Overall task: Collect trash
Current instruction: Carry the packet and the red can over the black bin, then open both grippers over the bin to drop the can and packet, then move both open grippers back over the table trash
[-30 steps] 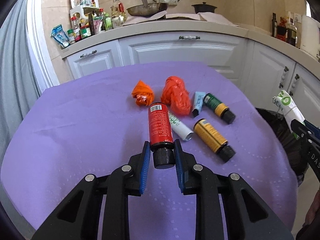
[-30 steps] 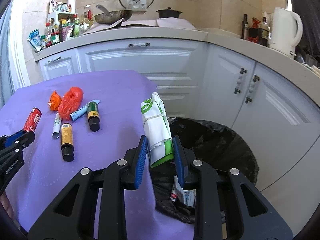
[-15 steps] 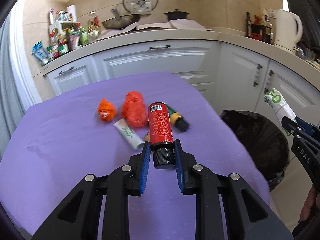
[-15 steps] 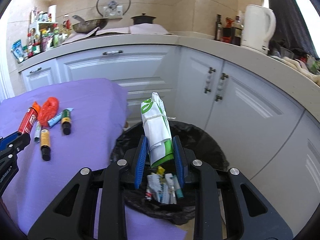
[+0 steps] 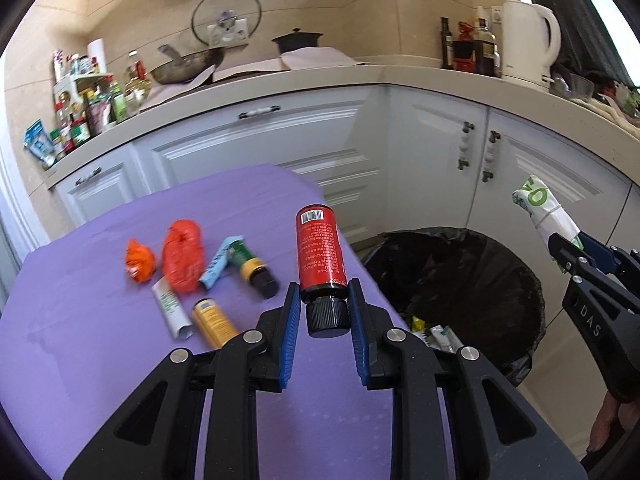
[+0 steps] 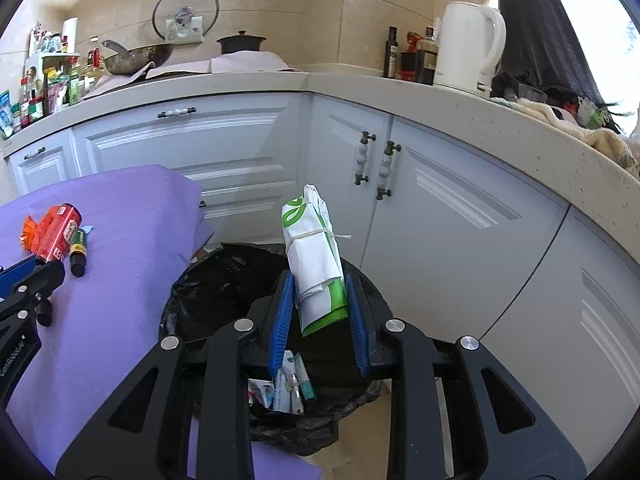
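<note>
Trash in transit: the red bottle (image 5: 320, 252), rigid and probably light, is pinched near its black cap by the left gripper (image 5: 323, 316) above the purple table (image 5: 100, 360); the right gripper (image 6: 318, 312) clamps a soft tied paper bundle (image 6: 314, 256) over the open bin (image 6: 208, 276), with clear dropping room.

White electric kettle (image 6: 468, 46) at one o'clock on the kitchen tabletop (image 6: 440, 100); glass pan lid (image 6: 186, 10) at eleven; wok (image 6: 136, 58) beneath it.

Red bottle (image 5: 319, 253), white-green packet (image 6: 314, 257) — above bin (image 6: 224, 276)
</note>
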Available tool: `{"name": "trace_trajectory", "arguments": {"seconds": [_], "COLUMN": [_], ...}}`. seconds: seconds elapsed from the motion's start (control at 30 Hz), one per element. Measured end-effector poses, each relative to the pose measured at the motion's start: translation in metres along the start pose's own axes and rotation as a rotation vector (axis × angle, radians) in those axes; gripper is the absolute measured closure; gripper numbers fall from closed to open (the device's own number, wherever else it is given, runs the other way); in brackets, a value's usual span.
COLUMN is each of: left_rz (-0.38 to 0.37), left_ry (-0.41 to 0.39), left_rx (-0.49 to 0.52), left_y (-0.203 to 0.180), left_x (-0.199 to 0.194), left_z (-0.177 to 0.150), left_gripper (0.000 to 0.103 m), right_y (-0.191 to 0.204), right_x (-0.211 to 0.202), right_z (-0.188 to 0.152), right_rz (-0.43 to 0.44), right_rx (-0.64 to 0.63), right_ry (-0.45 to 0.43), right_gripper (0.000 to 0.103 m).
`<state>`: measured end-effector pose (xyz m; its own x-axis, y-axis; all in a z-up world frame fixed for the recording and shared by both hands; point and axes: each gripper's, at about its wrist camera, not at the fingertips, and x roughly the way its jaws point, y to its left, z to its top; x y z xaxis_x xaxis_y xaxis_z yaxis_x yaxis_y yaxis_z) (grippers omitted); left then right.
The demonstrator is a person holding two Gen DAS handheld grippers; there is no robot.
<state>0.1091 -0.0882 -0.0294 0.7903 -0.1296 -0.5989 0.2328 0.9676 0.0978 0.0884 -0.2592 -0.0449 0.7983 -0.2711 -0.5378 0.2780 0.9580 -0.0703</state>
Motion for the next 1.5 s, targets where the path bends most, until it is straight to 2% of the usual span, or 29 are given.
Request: {"name": "trace_trajectory", "arguments": {"seconds": [0.43,0.5,0.53,0.57,0.77,0.9,1.0,1.17,1.5], "left_rz": [-0.037,-0.045,-0.051,-0.056,-0.037,-0.028,-0.013,0.018,0.137], "left_ry": [-0.009,-0.013,-0.018,-0.021,0.004,0.011,0.007,0.022,0.044], "left_rx": [0.051,0.056,0.061,0.067,0.107,0.077,0.065,0.038,-0.063], "left_y": [-0.041,-0.047,-0.051,-0.055,-0.065,-0.058,-0.051,-0.031,0.041], "left_x": [0.025,0.029,0.032,0.036,0.054,0.052,0.048,0.04,0.015], "left_z": [0.014,0.018,0.02,0.021,0.023,0.024,0.024,0.018,-0.004], "left_gripper": [0.078,0.078,0.078,0.078,0.072,0.07,0.063,0.062,0.055], "right_y": [-0.019,-0.021,-0.022,-0.024,-0.027,-0.026,-0.02,0.001,0.066], "right_x": [0.022,0.027,0.03,0.033,0.035,0.034,0.031,0.027,0.009], "right_z": [0.001,0.001,0.001,0.0,0.0,0.001,0.002,0.006,0.012], "right_rz": [-0.019,-0.021,-0.025,-0.027,-0.038,-0.026,-0.004,0.06,0.206], "right_rx": [0.028,0.029,0.031,0.036,0.043,0.042,0.038,0.024,-0.056], "right_ry": [0.008,0.009,0.014,0.019,0.019,0.024,0.023,0.025,0.022], "right_gripper": [0.076,0.074,0.065,0.061,0.061,0.061,0.061,0.061,0.061]}}
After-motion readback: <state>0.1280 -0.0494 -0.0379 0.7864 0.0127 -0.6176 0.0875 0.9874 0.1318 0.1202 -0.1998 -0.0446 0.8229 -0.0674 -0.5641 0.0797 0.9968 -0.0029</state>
